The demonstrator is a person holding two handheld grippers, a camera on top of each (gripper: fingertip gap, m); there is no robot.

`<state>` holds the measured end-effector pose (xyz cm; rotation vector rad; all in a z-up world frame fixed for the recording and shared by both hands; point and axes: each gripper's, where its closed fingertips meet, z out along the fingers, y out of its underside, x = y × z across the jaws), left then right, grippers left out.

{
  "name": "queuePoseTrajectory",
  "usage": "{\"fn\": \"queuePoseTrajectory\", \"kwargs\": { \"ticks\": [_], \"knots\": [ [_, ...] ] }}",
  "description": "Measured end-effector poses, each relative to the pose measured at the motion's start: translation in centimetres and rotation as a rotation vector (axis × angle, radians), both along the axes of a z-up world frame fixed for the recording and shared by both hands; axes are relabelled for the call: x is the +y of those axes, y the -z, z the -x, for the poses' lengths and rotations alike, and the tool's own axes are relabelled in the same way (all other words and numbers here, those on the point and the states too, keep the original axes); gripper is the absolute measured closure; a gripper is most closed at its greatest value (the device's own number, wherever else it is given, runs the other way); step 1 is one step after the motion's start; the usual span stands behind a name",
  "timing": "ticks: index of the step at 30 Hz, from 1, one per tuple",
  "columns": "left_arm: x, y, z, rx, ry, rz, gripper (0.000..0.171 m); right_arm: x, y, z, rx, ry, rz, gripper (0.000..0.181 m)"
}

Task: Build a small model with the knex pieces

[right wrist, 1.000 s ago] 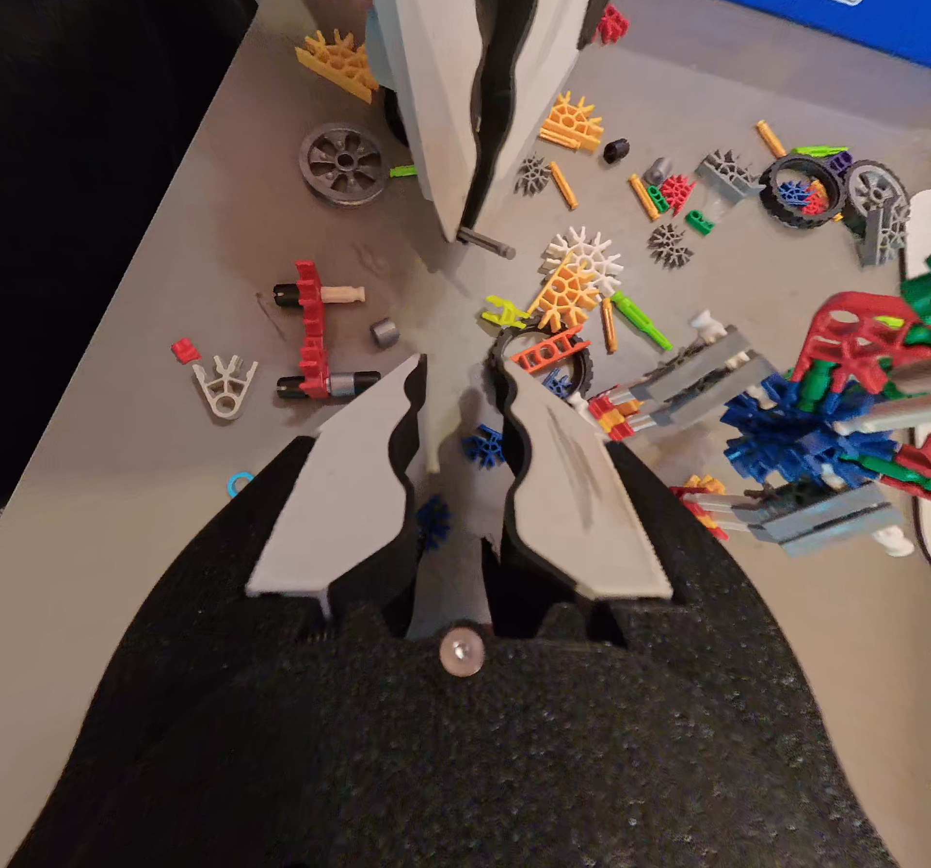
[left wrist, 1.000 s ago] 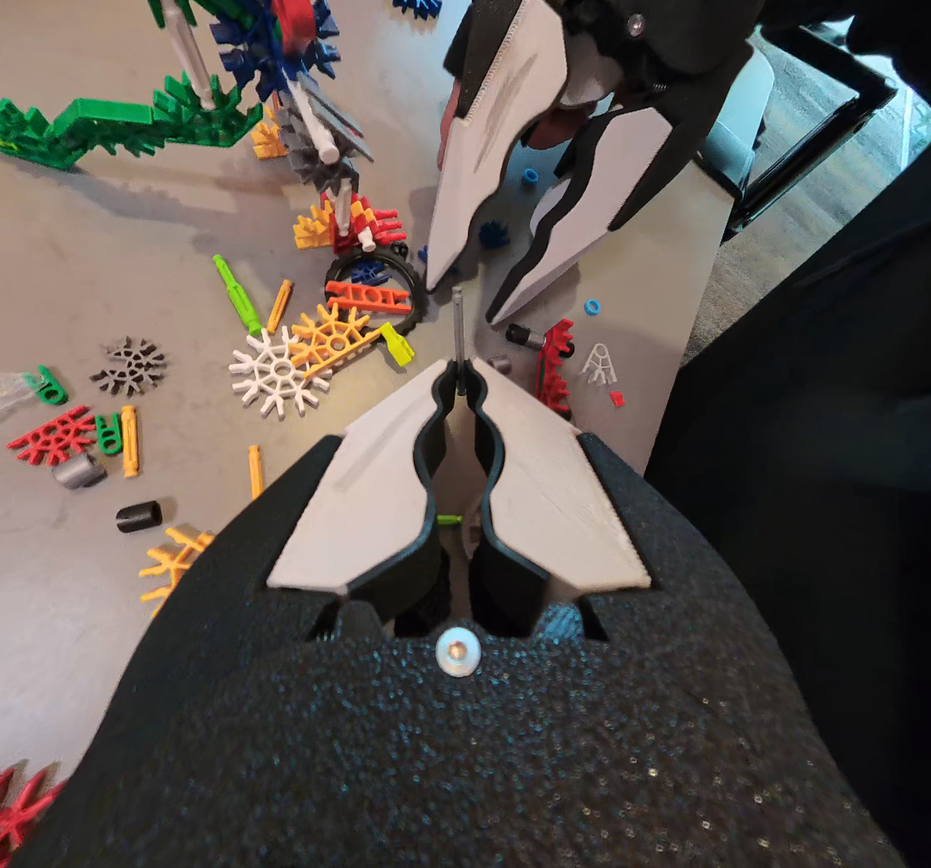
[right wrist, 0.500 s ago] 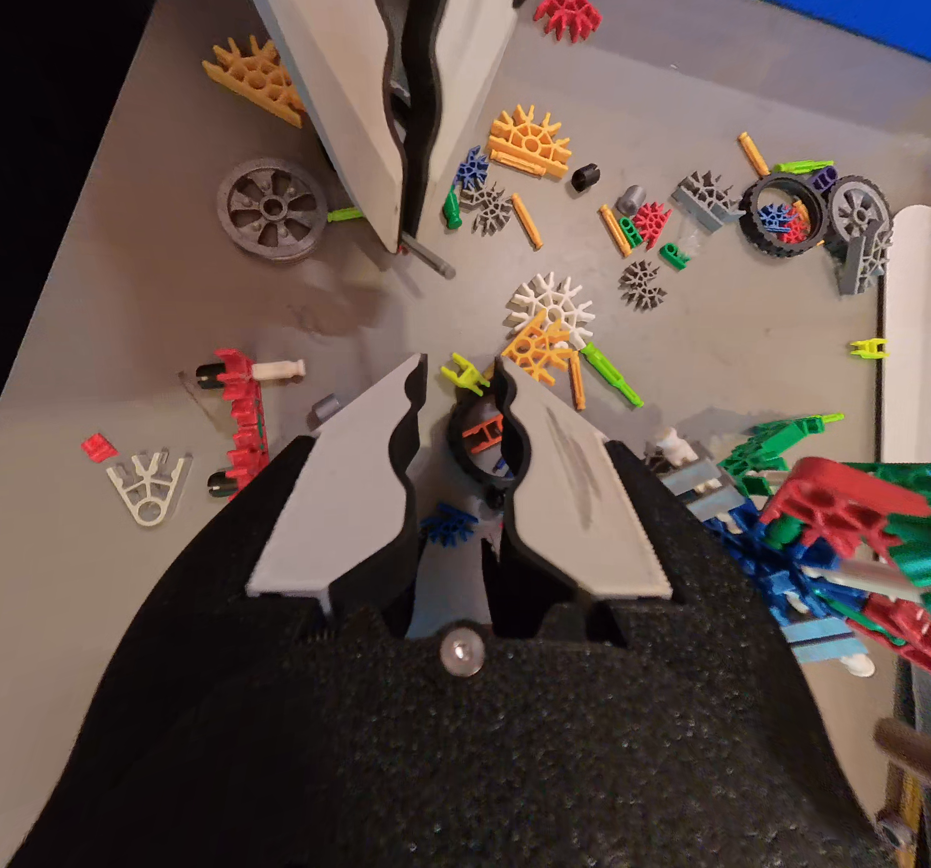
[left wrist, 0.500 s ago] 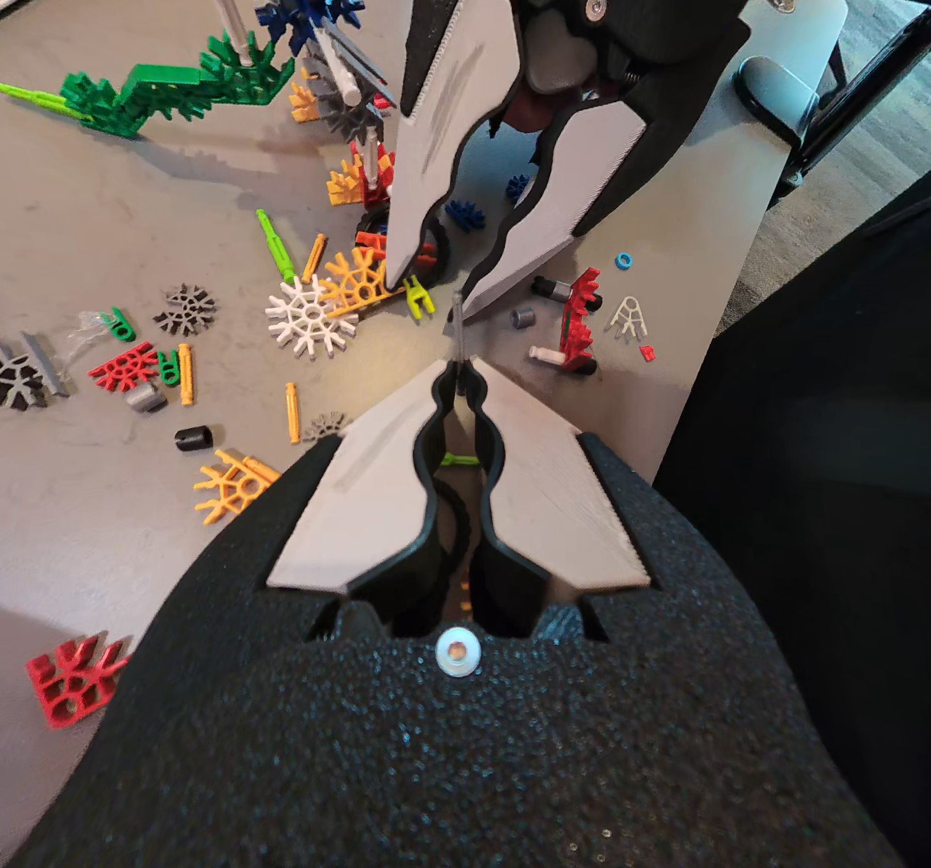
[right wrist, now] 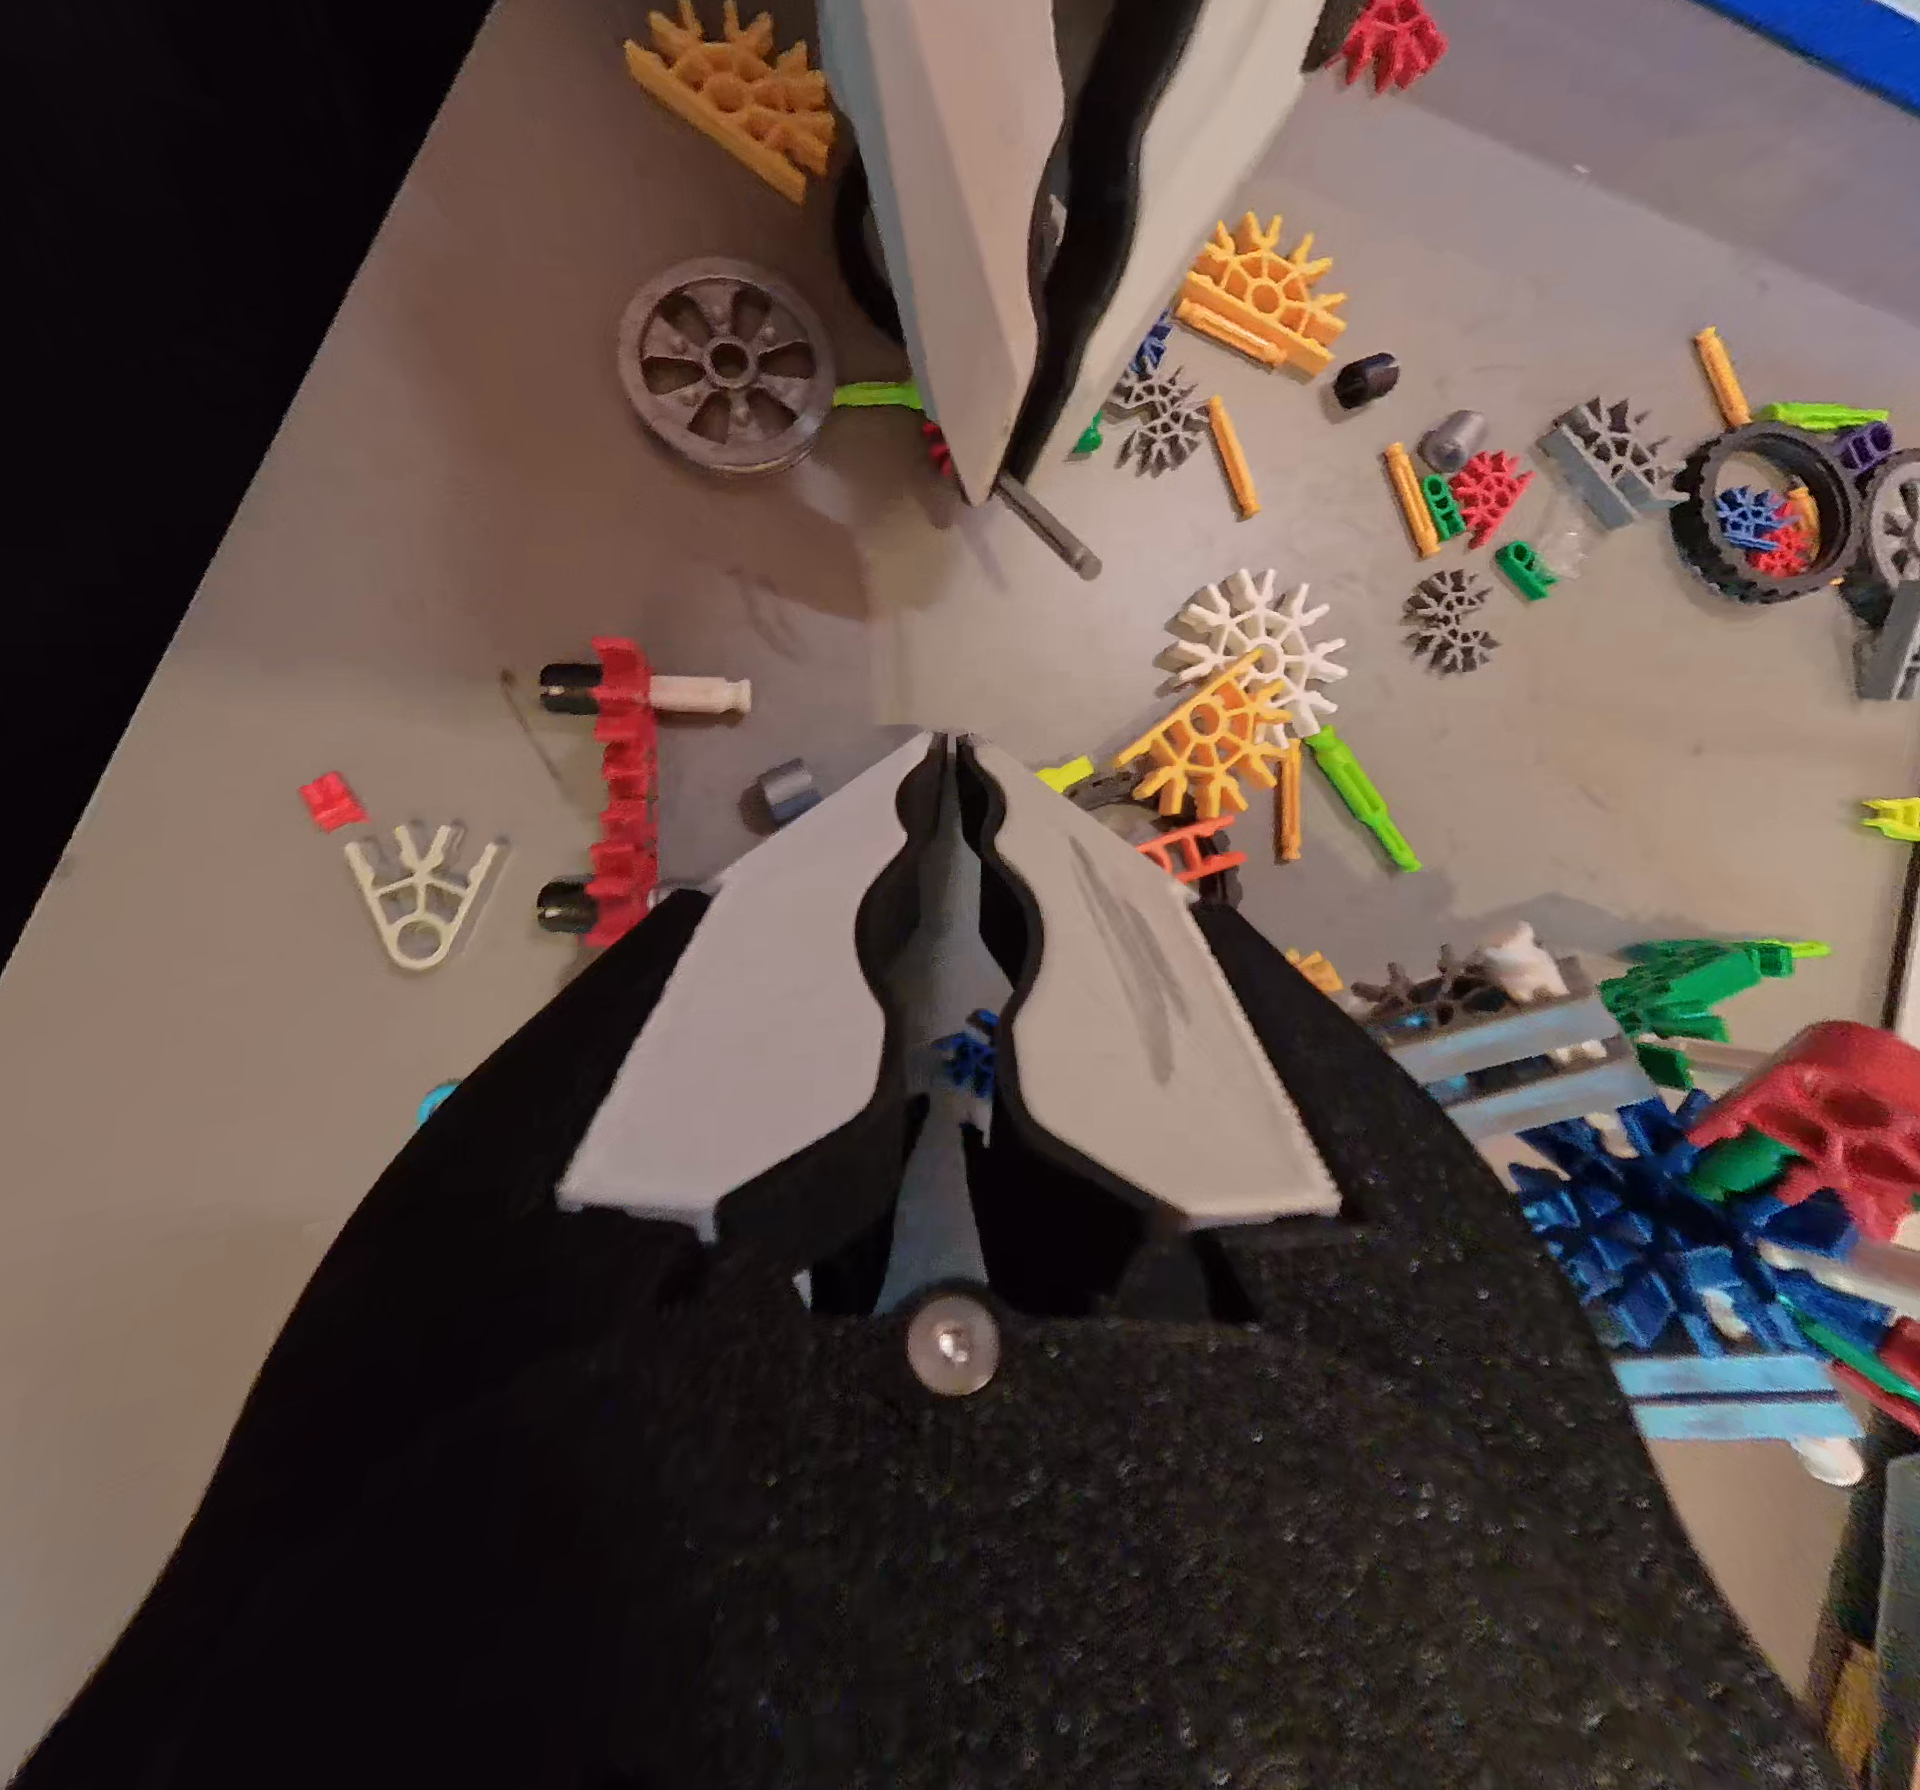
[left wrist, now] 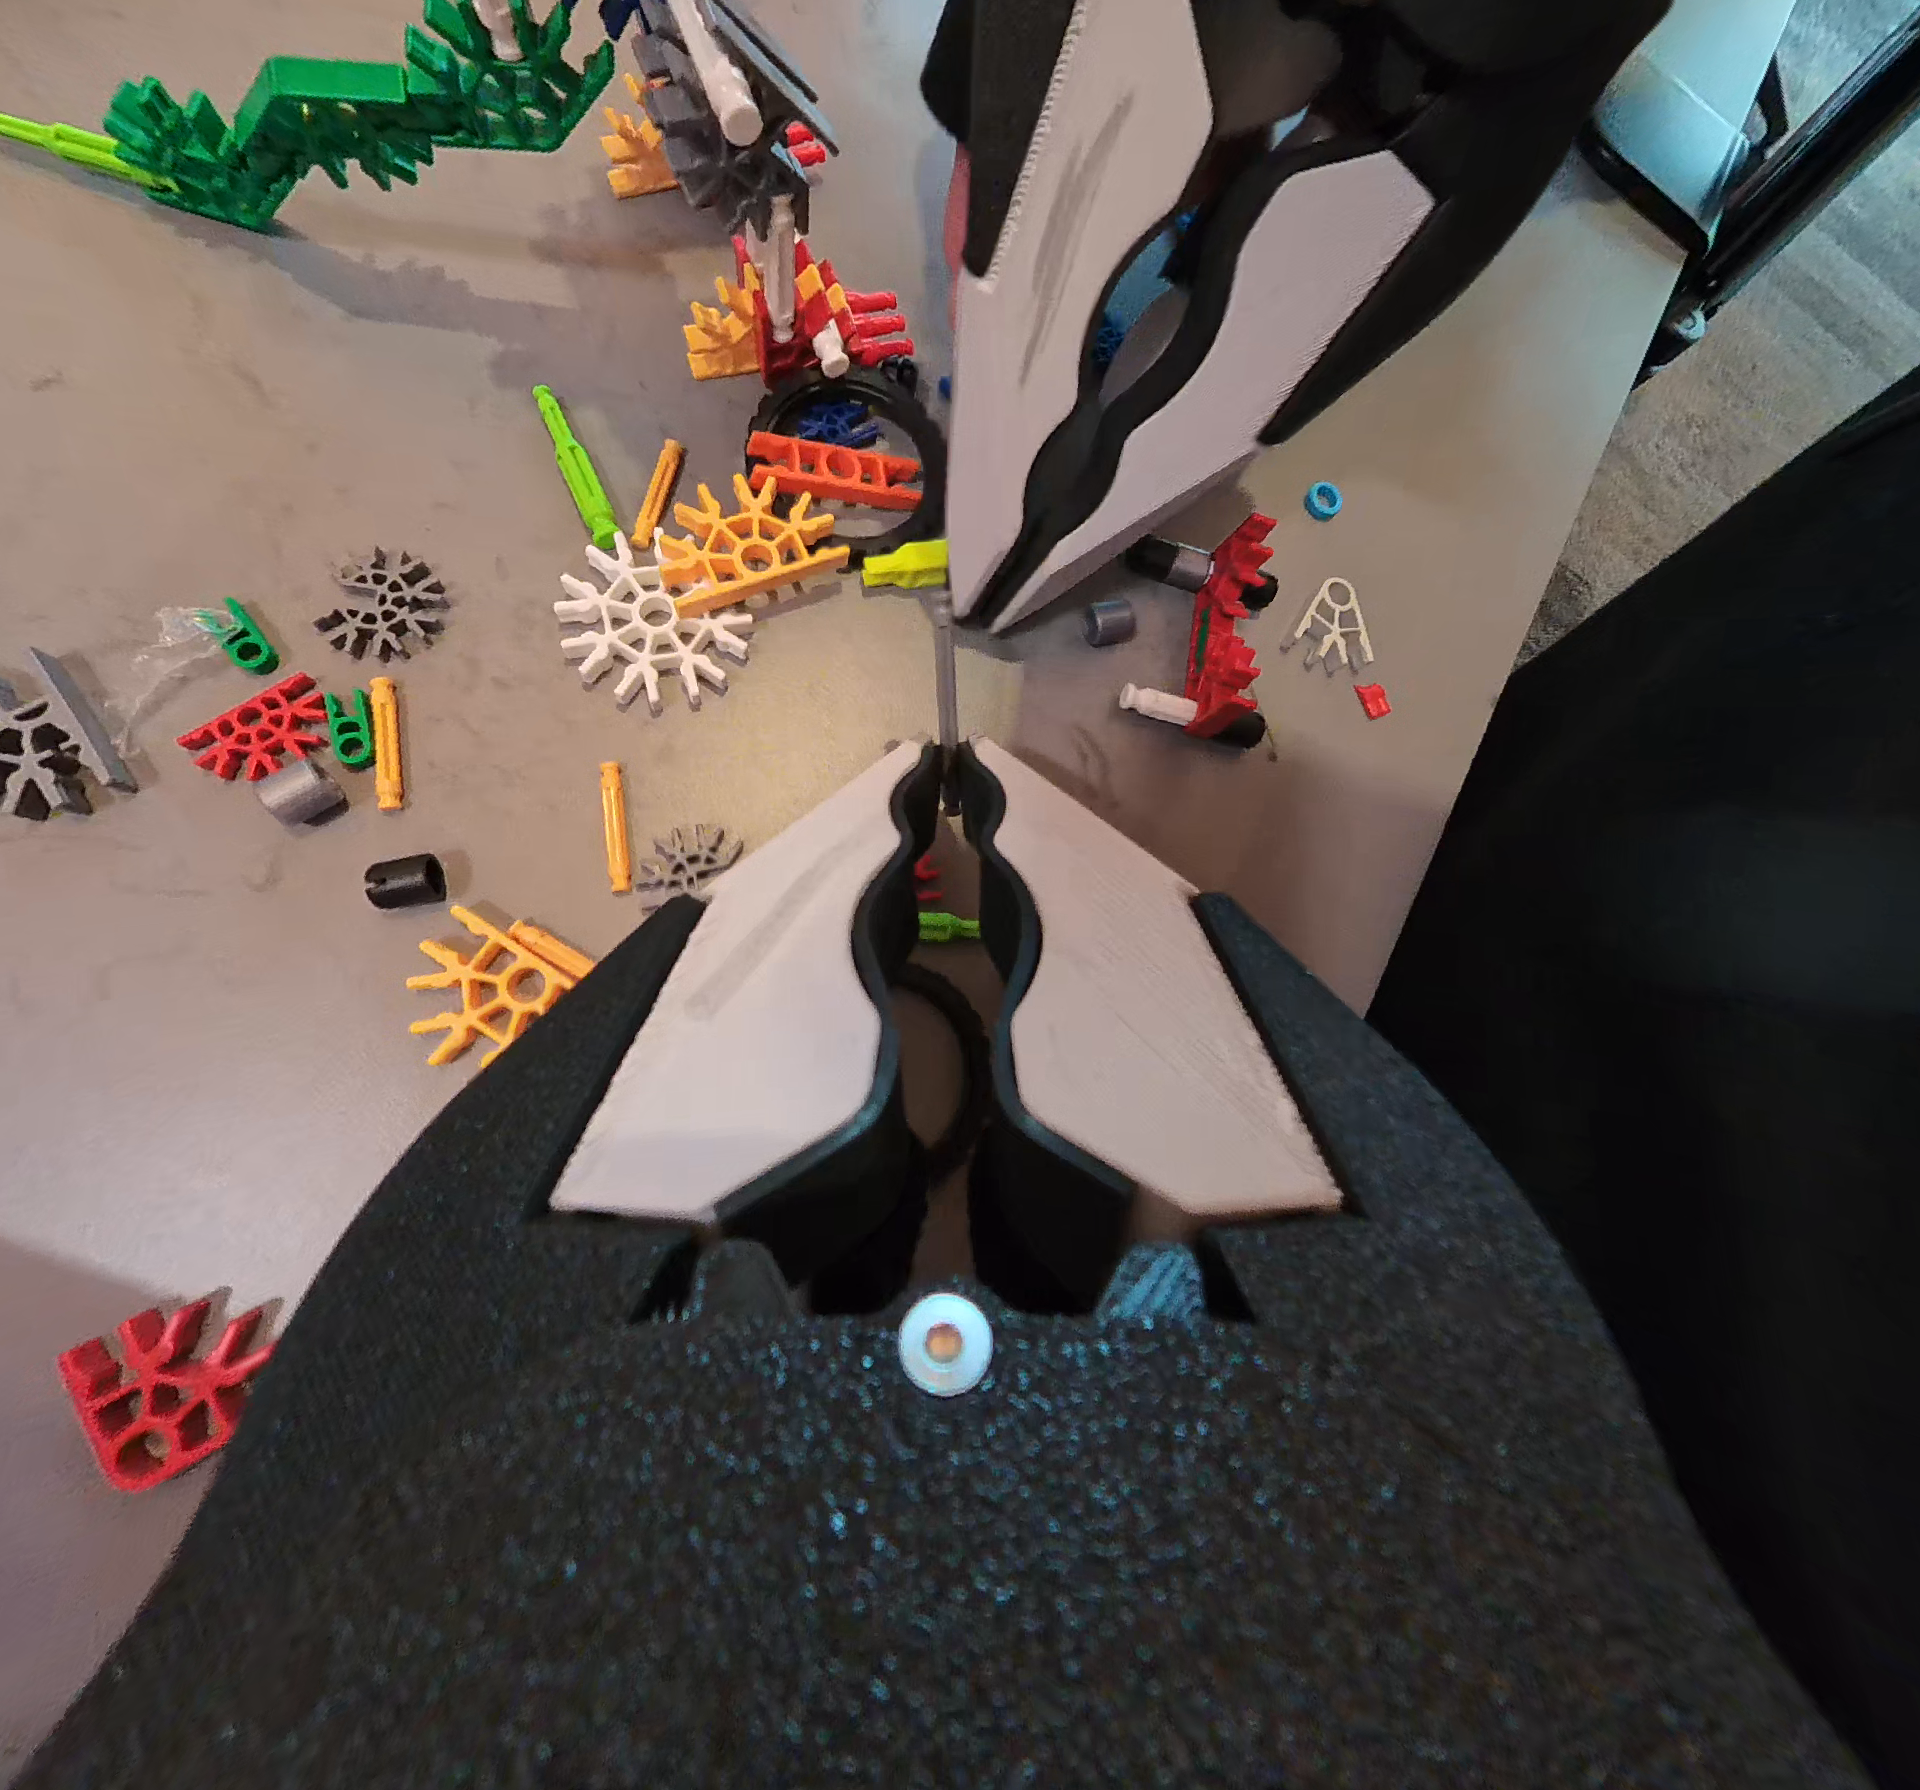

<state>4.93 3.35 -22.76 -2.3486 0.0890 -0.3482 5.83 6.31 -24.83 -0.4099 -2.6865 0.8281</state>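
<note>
My left gripper (left wrist: 948, 753) is shut on a thin grey rod (left wrist: 943, 680) that sticks out forward from its tips, above the grey table (left wrist: 208, 1013). My right gripper (left wrist: 977, 613) comes in from above in the left wrist view, its tips close beside the rod's far end. In the right wrist view the right gripper (right wrist: 948, 748) is shut with nothing seen between its fingers. The left gripper (right wrist: 997, 493) and its rod (right wrist: 1049, 535) show beyond it, a short gap away. A lime clip (left wrist: 904, 564) lies just left of the right gripper's tips.
Loose construction-toy pieces lie all around: a white snowflake connector (left wrist: 649, 618), a yellow half-wheel connector (left wrist: 748, 545), a black tyre (left wrist: 842, 462), a grey wheel (right wrist: 725, 367), a red connector strip with black caps (right wrist: 621, 784). A green, blue and grey built model (left wrist: 343, 114) stands behind. The table edge (left wrist: 1455, 805) runs close on the right. Left tips to right tips: about 5 cm.
The right gripper has gone from open to shut and moved toward the rod's far end. The left gripper kept its hold on the rod and shifted a little over the table.
</note>
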Motion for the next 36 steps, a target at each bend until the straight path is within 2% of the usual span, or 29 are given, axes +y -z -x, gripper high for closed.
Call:
{"fn": "queuePoseTrajectory", "kwargs": {
  "ticks": [4,7,17,27,36],
  "knots": [
    [0.2,0.3,0.1,0.031,0.000,0.011,0.171,0.8,-0.5,0.3,-0.019,0.044,0.003,0.169],
    [0.2,0.3,0.2,0.028,-0.004,0.012,0.171,1.1,-0.7,0.7,-0.042,0.095,0.031,0.168],
    [0.2,0.1,0.7,0.038,-0.024,0.002,0.171,1.4,-0.9,1.5,0.031,0.131,0.008,0.164],
    [0.4,0.4,0.9,0.035,-0.026,0.015,0.171,1.7,-0.5,1.9,0.073,0.112,-0.003,0.175],
    [0.6,0.3,0.6,0.055,-0.013,0.019,0.171,0.9,-1.7,2.1,0.027,0.166,0.128,0.176]
  ]
}}
